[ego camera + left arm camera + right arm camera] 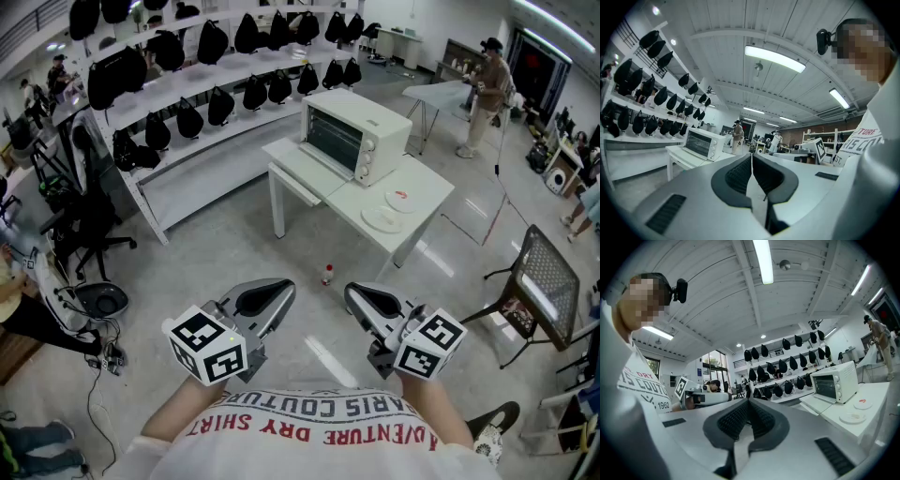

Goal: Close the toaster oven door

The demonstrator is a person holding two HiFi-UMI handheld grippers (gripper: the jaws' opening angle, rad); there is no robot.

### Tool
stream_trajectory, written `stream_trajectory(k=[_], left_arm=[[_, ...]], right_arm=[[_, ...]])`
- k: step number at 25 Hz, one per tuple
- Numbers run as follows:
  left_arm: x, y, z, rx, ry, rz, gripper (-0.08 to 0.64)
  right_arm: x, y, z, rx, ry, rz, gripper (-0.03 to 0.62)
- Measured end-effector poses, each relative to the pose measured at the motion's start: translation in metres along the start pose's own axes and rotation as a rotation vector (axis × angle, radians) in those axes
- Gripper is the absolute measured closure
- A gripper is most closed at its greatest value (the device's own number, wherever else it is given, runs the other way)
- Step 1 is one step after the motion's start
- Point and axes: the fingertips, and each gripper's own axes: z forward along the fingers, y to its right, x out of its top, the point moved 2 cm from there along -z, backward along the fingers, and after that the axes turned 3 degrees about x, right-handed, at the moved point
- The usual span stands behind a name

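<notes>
A white toaster oven (pixel 358 137) stands on a white table (pixel 427 192) some way ahead of me, with its door (pixel 306 169) hanging open and flat toward the left. Both grippers are held low and close to my body, far short of the table. My left gripper (pixel 284 289) is shut with nothing in it, and my right gripper (pixel 352 292) is shut and empty too. The left gripper view has the oven (pixel 704 143) far off beyond the closed left gripper (pixel 751 157). In the right gripper view the oven (pixel 835 382) sits at the right, past the closed right gripper (pixel 748 402).
Two white plates (pixel 390 211) lie on the table in front of the oven. A small bottle (pixel 327 274) stands on the floor between me and the table. A mesh chair (pixel 542 277) is at the right, shelves of black bags (pixel 220 89) are behind, and a person (pixel 487 86) stands far back.
</notes>
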Motion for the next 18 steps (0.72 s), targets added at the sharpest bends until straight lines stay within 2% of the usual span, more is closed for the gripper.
stream_trajectory(k=[11, 18], left_arm=[[0.013, -0.017, -0.021, -0.015, 0.003, 0.054, 0.529], [-0.001, -0.031, -0.05, -0.007, 0.004, 0.035, 0.529]], right_arm=[[0.002, -0.012, 0.027, -0.01, 0.004, -0.009, 0.569], [-0.013, -0.023, 0.03, -0.038, 0.008, 0.022, 0.568]])
